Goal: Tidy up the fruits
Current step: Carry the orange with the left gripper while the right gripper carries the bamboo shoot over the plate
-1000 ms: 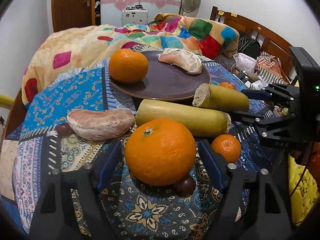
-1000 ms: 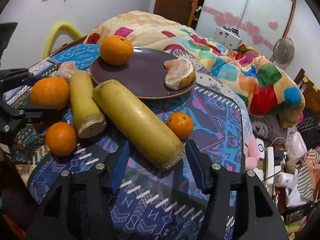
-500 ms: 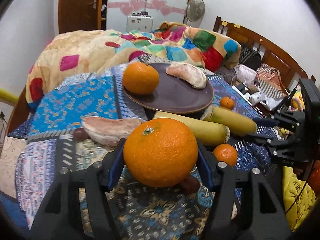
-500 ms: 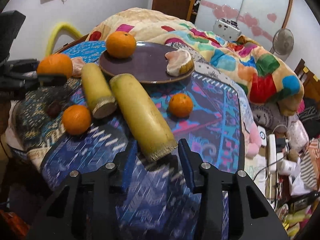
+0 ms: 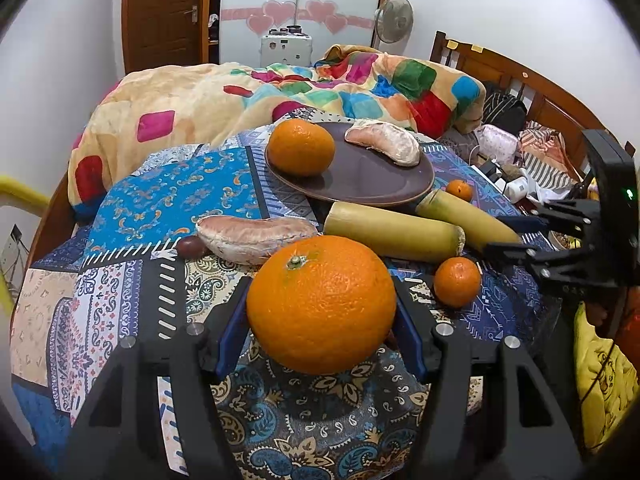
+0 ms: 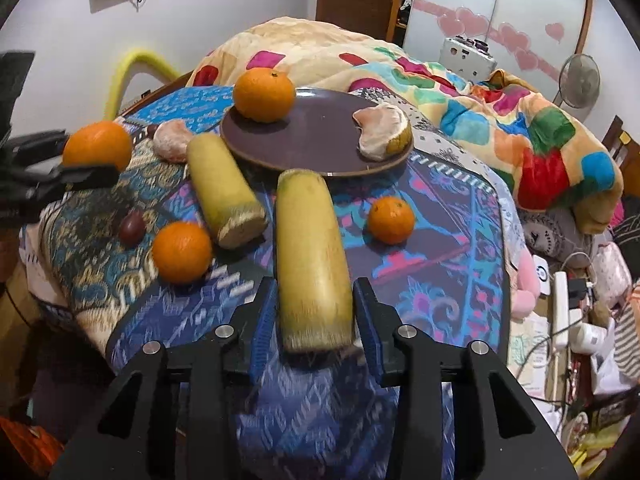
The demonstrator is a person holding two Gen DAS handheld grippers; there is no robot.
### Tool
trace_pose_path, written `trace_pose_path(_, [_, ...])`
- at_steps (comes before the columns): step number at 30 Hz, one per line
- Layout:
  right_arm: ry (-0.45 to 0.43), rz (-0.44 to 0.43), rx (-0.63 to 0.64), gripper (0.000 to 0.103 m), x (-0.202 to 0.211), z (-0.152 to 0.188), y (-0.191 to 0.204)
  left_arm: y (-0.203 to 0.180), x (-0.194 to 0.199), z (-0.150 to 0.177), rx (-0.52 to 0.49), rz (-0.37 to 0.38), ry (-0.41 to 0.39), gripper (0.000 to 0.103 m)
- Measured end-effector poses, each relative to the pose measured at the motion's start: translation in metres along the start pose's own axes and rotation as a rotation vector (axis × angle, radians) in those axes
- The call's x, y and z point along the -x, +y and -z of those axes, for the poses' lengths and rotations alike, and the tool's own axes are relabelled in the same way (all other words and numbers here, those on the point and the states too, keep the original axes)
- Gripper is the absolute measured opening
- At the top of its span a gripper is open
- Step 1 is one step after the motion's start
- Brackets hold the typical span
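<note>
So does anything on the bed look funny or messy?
Nothing is spilled. Oddly, one peeled pomelo piece lies on the cloth while another sits on the plate, and the plate's rim overhangs a sugarcane stick.

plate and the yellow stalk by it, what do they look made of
Plate: probably glazed ceramic, perhaps melamine; dark purple-brown with a smooth, faintly glossy face and thin rim. Yellow stalk: plant matter, like a peeled cane section; matte, lengthwise-streaked skin and a rough fibrous cut end.
</note>
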State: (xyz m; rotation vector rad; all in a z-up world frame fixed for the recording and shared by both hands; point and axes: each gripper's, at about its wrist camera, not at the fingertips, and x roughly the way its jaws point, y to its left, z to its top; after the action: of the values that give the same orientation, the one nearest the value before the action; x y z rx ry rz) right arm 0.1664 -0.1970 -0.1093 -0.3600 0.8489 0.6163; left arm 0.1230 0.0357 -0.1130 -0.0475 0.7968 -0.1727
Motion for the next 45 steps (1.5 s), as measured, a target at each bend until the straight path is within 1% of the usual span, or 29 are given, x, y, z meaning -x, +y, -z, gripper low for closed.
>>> trace_pose_path(6, [-0.019,-0.033,-0.033,0.039,-0.016,-0.01,-0.004,0.003,-0.007,-0.002,0.015,0.006,0.003,0.064])
trace_pose_path(10, [-0.044,-0.028,-0.036,0.037,-0.016,-0.008,-0.003,0.004,-0.013,-0.003,0.027,0.008,0.006,0.064])
trace_pose_path(18, [-0.102,-0.026,-0.074,0.036,0.004,-0.007,-0.005,-0.002,-0.012,-0.016,0.018,0.008,-0.023,0.064])
trace_pose_path(27, [-0.19,-0.015,-0.107,0.036,0.03,-0.023,-0.015,-0.007,-0.003,-0.039,0.01,0.007,-0.083,0.064])
trace_pose_path(32, [-0.235,-0.005,-0.113,0.036,0.037,-0.035,-0.019,-0.009,-0.002,-0.049,0.002,0.006,-0.103,0.064])
trace_pose_path(38, [-0.277,0.015,-0.125,0.036,0.035,-0.051,-0.024,-0.011,-0.008,-0.066,-0.009,0.006,-0.121,0.064])
trace_pose_path(45, [-0.29,0.024,-0.15,0.036,0.017,-0.067,-0.03,-0.014,-0.033,-0.082,-0.024,-0.001,-0.098,0.064])
